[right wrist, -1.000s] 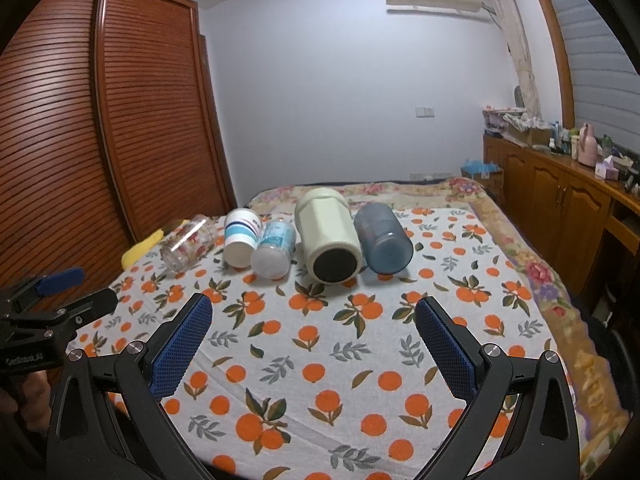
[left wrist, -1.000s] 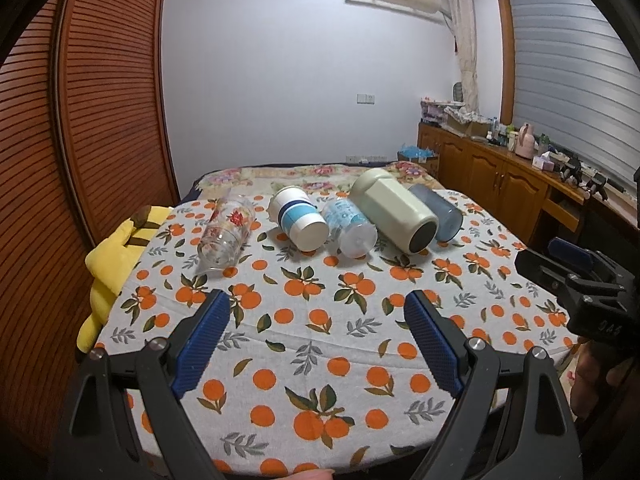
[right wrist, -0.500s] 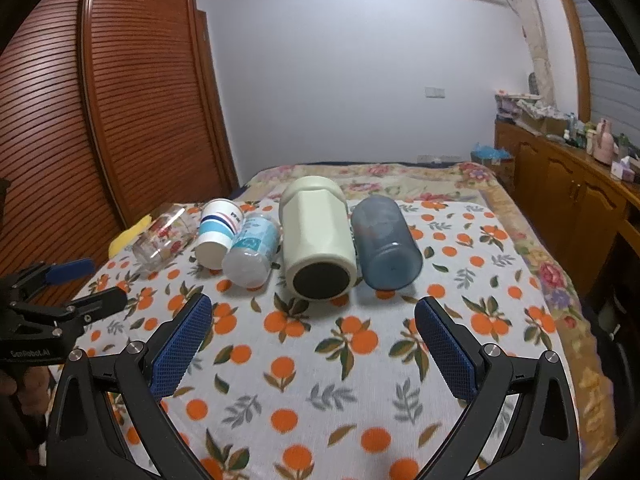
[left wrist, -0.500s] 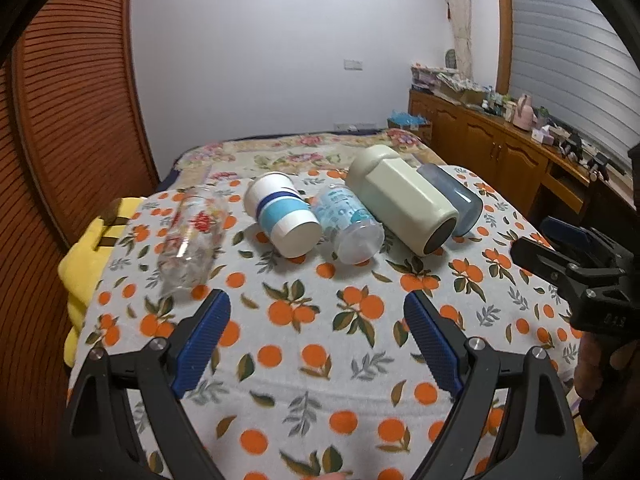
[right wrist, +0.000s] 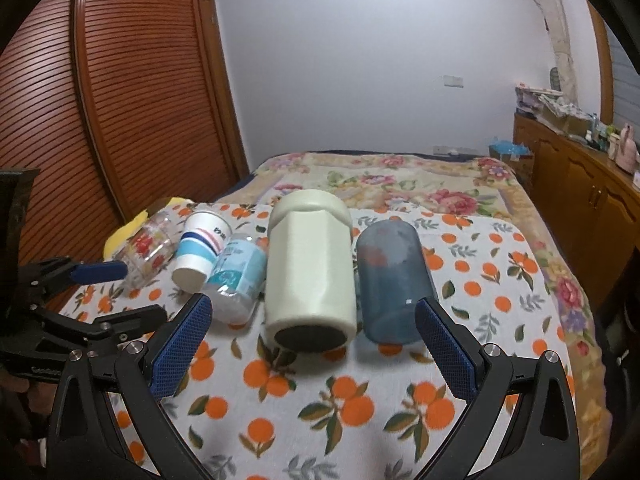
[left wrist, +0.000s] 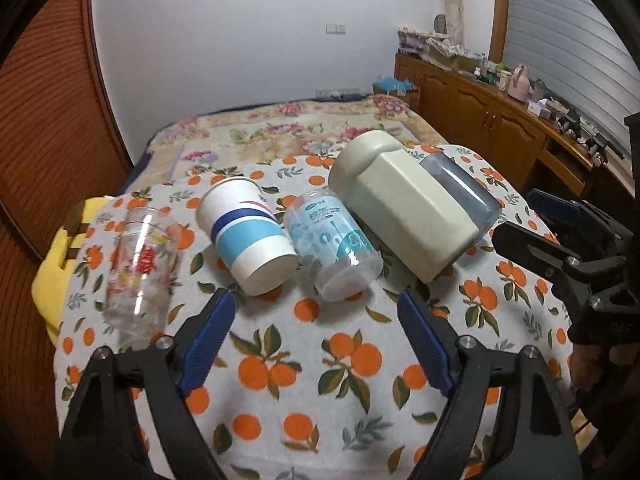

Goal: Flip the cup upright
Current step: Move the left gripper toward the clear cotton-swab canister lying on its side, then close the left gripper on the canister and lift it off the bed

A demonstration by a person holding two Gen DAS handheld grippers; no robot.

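Several cups lie on their sides in a row on the orange-print cloth (left wrist: 320, 364): a clear glass with red flowers (left wrist: 138, 268), a white paper cup with blue bands (left wrist: 248, 236), a clear blue-print plastic cup (left wrist: 338, 246), a tall cream tumbler (left wrist: 404, 208) and a smoky blue cup (left wrist: 464, 192). My left gripper (left wrist: 316, 338) is open and empty, just short of the paper cup and plastic cup. My right gripper (right wrist: 312, 344) is open and empty, its jaws either side of the cream tumbler (right wrist: 310, 268) and the blue cup (right wrist: 394, 280).
A wooden slatted wardrobe (right wrist: 120, 100) stands on the left. A floral bedspread (right wrist: 400, 184) lies behind the cloth. A wooden sideboard (left wrist: 500, 120) with clutter runs along the right. A yellow cushion (left wrist: 56, 264) sits at the cloth's left edge.
Both grippers have moved forward toward the row of cups, which now look larger and closer. The jaws stay open. The cups have not moved.
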